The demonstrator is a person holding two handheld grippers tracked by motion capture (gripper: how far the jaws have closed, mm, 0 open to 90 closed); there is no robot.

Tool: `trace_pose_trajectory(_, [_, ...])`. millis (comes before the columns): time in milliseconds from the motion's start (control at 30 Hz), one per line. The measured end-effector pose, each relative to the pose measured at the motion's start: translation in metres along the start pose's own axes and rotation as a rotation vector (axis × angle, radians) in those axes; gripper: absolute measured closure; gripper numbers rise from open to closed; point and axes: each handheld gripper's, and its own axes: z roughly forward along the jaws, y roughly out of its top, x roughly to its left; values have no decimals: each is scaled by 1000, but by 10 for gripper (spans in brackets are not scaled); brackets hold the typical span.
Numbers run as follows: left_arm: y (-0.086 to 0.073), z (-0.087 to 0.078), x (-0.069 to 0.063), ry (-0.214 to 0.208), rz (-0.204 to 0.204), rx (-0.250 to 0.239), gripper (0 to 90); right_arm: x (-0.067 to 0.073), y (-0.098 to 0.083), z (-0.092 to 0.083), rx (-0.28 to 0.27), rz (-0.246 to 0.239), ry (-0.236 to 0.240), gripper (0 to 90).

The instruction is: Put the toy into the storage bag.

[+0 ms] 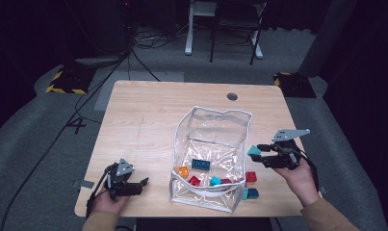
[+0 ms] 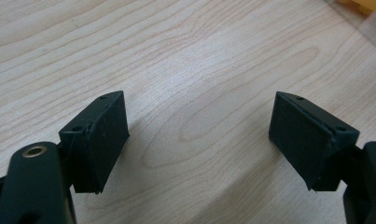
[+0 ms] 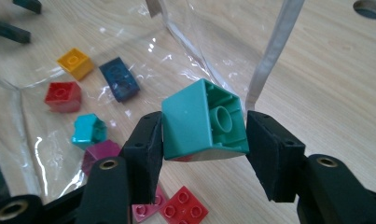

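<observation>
Right gripper view: your right gripper (image 3: 204,140) clamps the teal plastic building block (image 3: 202,123) mid-frame, hollow side up. Carry it over the white-trimmed rim (image 1: 230,114) of the clear plastic bag (image 1: 208,185) before letting go; that soft wall could snag. Loose red bricks (image 3: 183,210) lie below. In the high view's lower left, your left gripper (image 1: 142,184) rests spread and empty.

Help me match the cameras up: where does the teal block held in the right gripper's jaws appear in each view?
High view: teal block at right, just beyond the clear bag's right wall, held above the table.
Right gripper view: it sits at centre, pressed between the two black jaws.
Left gripper view: bare wooden tabletop between open jaws.
Shared landmark: the clear bag, its white-edged wall beside the block.
</observation>
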Motion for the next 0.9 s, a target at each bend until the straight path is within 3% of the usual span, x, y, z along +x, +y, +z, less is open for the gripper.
trace_pose_trajectory(467, [0, 0, 0, 0, 0, 0, 201, 14, 30, -43, -59, -40, 24, 481])
trace_pose_trajectory(900, [0, 0, 0, 0, 0, 0, 200, 28, 59, -63, -120, -77, 45, 481])
